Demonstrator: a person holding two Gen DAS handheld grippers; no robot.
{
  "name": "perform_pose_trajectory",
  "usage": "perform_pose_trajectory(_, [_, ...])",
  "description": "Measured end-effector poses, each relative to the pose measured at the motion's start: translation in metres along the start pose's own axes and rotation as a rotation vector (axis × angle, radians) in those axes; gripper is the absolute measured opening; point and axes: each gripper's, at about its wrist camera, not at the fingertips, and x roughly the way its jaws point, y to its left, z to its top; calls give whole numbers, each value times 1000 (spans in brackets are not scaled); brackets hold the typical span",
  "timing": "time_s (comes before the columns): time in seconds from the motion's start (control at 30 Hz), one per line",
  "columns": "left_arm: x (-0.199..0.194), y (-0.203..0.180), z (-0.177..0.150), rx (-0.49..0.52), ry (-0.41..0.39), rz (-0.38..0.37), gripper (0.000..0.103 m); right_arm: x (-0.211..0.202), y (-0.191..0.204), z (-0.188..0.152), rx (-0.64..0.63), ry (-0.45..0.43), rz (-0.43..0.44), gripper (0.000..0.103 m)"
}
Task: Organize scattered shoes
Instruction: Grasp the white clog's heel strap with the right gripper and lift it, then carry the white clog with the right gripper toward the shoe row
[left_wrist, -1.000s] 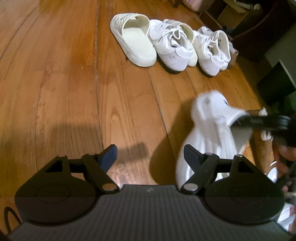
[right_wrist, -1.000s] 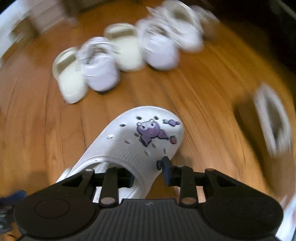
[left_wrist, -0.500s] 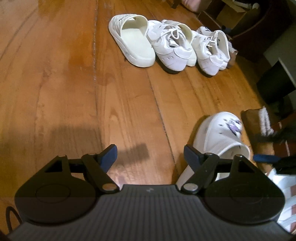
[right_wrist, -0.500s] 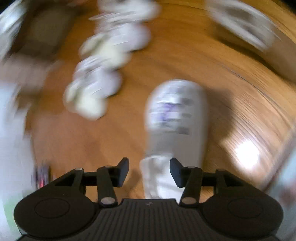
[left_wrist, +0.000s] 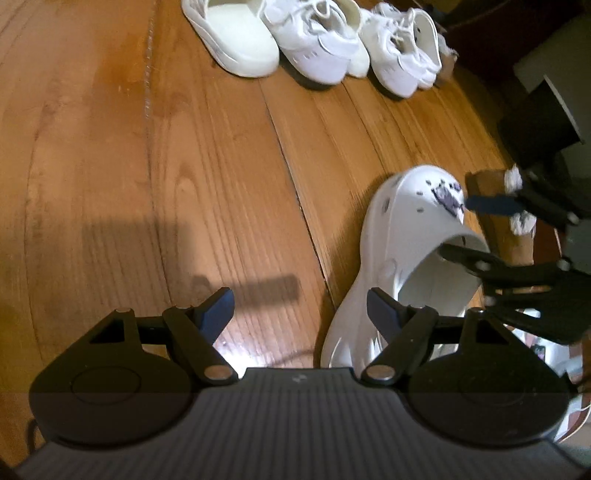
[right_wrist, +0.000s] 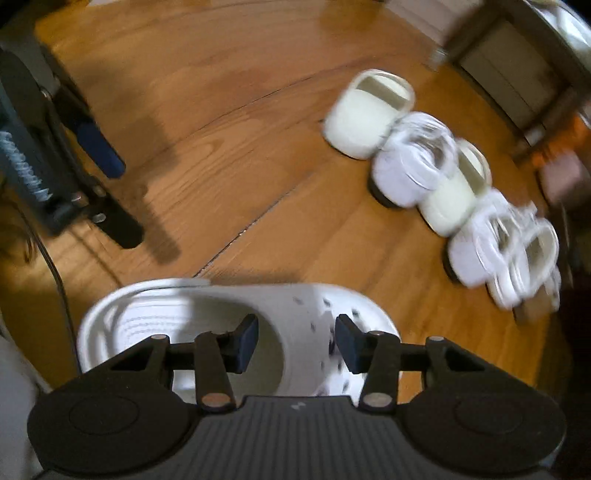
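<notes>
Done so far: a row of white shoes, a cream quilted slide sandal (left_wrist: 236, 40) first and then white lace-up sneakers (left_wrist: 317, 44), stands side by side on the wooden plank floor (left_wrist: 184, 184), far from both claws.
Left to do: the white foam clog with a purple charm (right_wrist: 229, 310) lies well apart from that row and looks to be next; further loose shoes, if any, are out of view.
Right claw (right_wrist: 295, 338): its jaws have just been opening, then eased in slightly; they straddle the clog's upper edge, one finger in the foot opening, one over the toe cap. No pinch is visible.
Left claw (left_wrist: 300, 314): spread wide, empty, over bare floor just beside the clog's heel.
Left wrist view only: the right claw's fingers reaching in from the side.
Right wrist view only: the whole row, though blurred, and the left claw's blue pad.
</notes>
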Motion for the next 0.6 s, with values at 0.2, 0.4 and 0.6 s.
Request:
perform_pose_trajectory(0.2, [-1, 8, -2, -10, 6, 7, 79, 21, -20, -1, 217, 20, -34, 43])
perform_pose_trajectory(0.4, [-6, 39, 1, -130, 22, -77, 82, 3, -85, -41, 843, 118, -48, 40])
perform_pose_trajectory(0.6, [2, 35, -1, -124, 61, -66, 86, -17, -127, -102, 1236, 194, 169, 39])
